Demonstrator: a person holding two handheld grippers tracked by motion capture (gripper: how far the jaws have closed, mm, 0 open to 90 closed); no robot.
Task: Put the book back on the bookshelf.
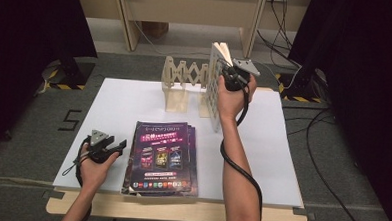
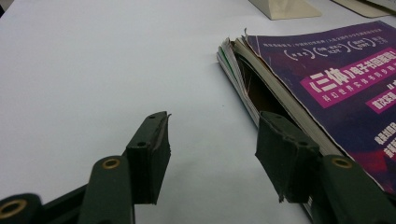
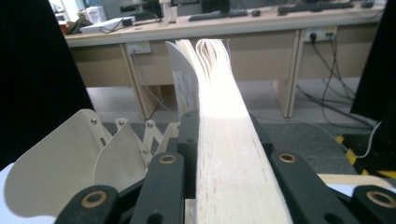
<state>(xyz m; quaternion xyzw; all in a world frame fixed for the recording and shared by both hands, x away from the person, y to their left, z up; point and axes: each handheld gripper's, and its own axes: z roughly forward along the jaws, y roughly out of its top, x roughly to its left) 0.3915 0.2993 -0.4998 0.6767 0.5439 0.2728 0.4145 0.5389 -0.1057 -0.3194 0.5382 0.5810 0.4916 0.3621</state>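
A book (image 1: 216,86) was held upright on its edge at the table's (image 1: 262,158) far side, at 1 o'clock from the magazine stack (image 1: 163,159), just beside a folding wooden rack (image 1: 185,82). It was clamped between the right gripper's (image 1: 229,74) jaws. The left gripper (image 1: 113,148), at 9 o'clock of the stack, was kept with its jaws apart, one jaw against the stack's edge.

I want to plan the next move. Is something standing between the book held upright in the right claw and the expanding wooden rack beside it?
Nothing visible does. The right claw grips the upright book, and the wooden rack stands right beside it, with no other object visible between them. The magazine stack lies nearer the person, out of that path.
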